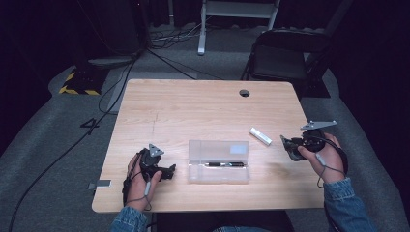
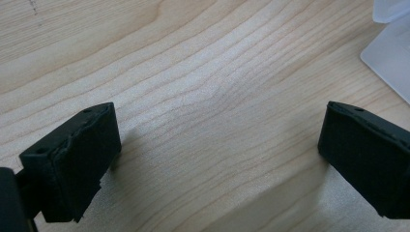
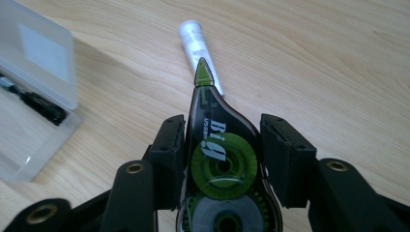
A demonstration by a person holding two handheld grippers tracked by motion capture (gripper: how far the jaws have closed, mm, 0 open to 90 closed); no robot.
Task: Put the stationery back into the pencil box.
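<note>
the clear plastic case (image 1: 218,161) lies low on the wooden table (image 1: 193,106), toward the person's edge, and serves here as the landmark. its lid stands open on the far side, and inside its tray lies a dark pen (image 1: 226,165) set lengthwise; in the right gripper view the same case (image 3: 34,82) shows at the left with the dark pen (image 3: 41,107) in it.

to the right of the case and a little farther away, a white tube-like stick (image 1: 260,136) lies flat on the wood, apart from the case. it lies between the case and the right gripper (image 1: 289,146).

the right gripper (image 3: 223,145) is raised to the right of the case; its jaws pinch a correction tape dispenser (image 3: 220,159), dark with green reels, from both sides. the dispenser's green tip points over the white stick (image 3: 198,46).

the left gripper (image 1: 169,170) rests just left of the case, jaws spread wide with bare wood between them; a corner of the case (image 2: 391,53) shows past them.

a round cable hole (image 1: 244,93) sits near the table's far edge, well beyond the case.
</note>
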